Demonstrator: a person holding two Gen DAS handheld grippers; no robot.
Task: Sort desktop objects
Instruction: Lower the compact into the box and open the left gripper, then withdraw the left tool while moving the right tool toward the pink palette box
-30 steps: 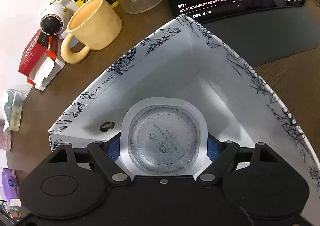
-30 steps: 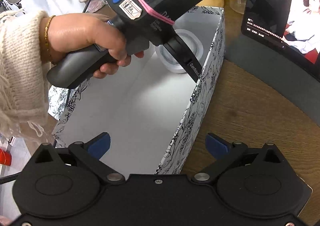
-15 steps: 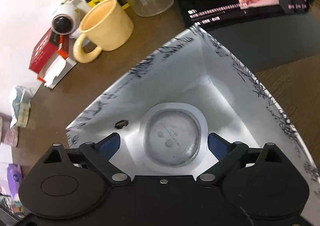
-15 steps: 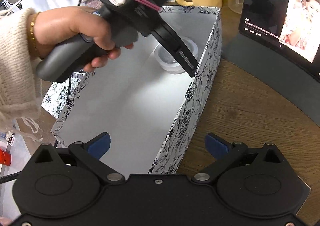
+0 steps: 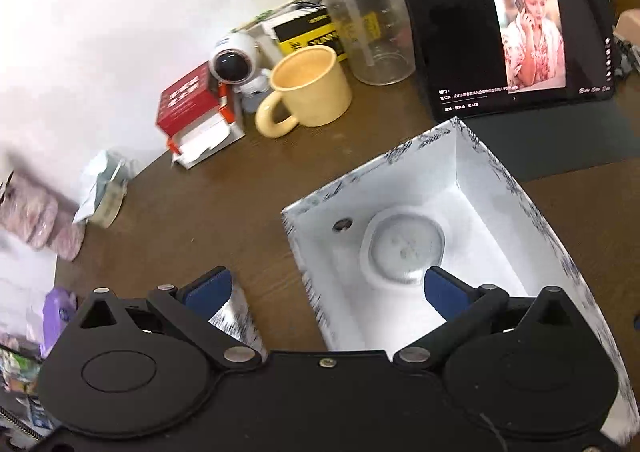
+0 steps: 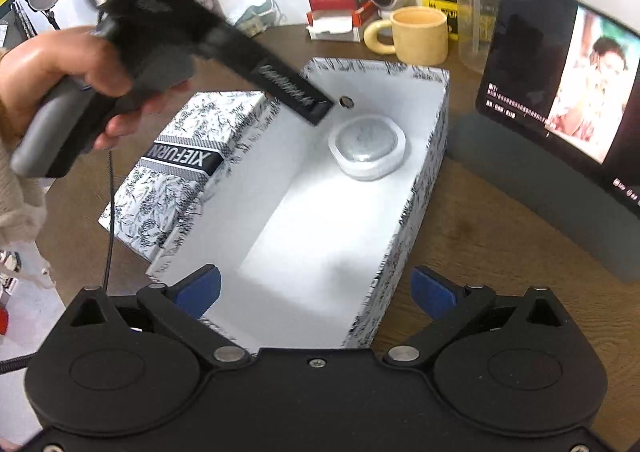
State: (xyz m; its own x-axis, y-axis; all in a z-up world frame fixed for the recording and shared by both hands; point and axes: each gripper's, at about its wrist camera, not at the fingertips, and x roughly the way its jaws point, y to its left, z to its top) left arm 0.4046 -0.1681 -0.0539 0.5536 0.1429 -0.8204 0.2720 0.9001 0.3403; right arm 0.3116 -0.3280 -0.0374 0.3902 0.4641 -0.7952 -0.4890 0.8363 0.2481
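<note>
Both grippers spread and empty; the sealed cup sits inside the patterned box.

In the left wrist view the left gripper (image 5: 326, 290) hangs low in the frame with its blue pads wide apart, holding nothing, one pad over the wooden table (image 5: 200, 188) and the other over the open box (image 5: 516, 188). The round sealed cup (image 5: 404, 248) rests on the box's white floor near the corner toward the frame's centre, just beside a small hole in the wall. At upper centre stand a yellow mug (image 5: 310, 86), a clear measuring jug (image 5: 360, 8) and a tablet (image 5: 508, 32). In the right wrist view the right gripper (image 6: 316, 288) is likewise spread, straddling the box's near end, and a hand (image 6: 60, 76) at upper left grips the other tool above the box lid (image 6: 180, 168).
</note>
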